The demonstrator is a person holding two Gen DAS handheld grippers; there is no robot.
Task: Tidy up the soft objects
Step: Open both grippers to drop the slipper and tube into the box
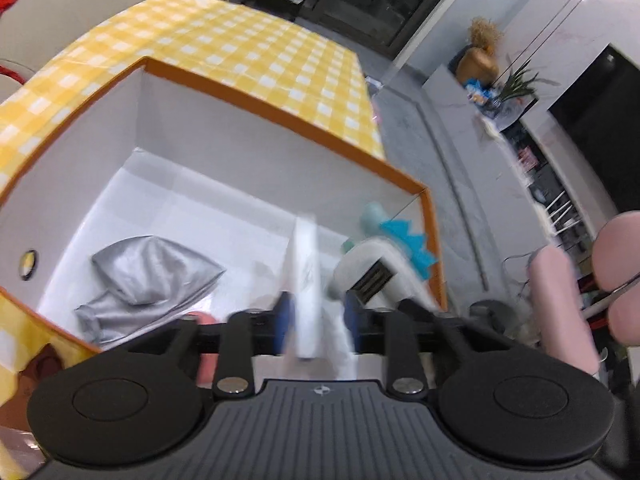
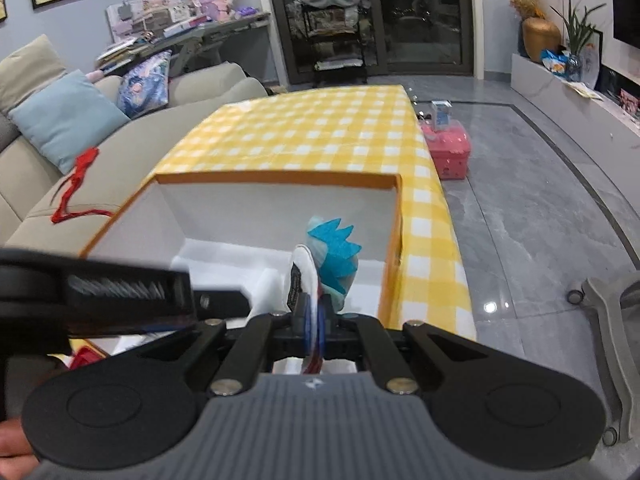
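A: What is the biggest thing here?
B: The counter [image 2: 320,136] under a yellow checked cloth, carrying an orange-rimmed box [image 1: 280,104].
A: What lies inside the box?
B: A grey cloth bundle [image 1: 136,284] on its white floor.
A: And the hand-held grippers?
B: The right hand-held gripper [image 2: 314,328] pinches the plush toy [image 2: 332,252] over the box; the left hand-held gripper [image 1: 316,320] stands parted, a white flap loose between its fingers.

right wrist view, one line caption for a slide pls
Right gripper shut on a white plush toy with blue spikes, held over the orange-rimmed white box on the yellow checked table.
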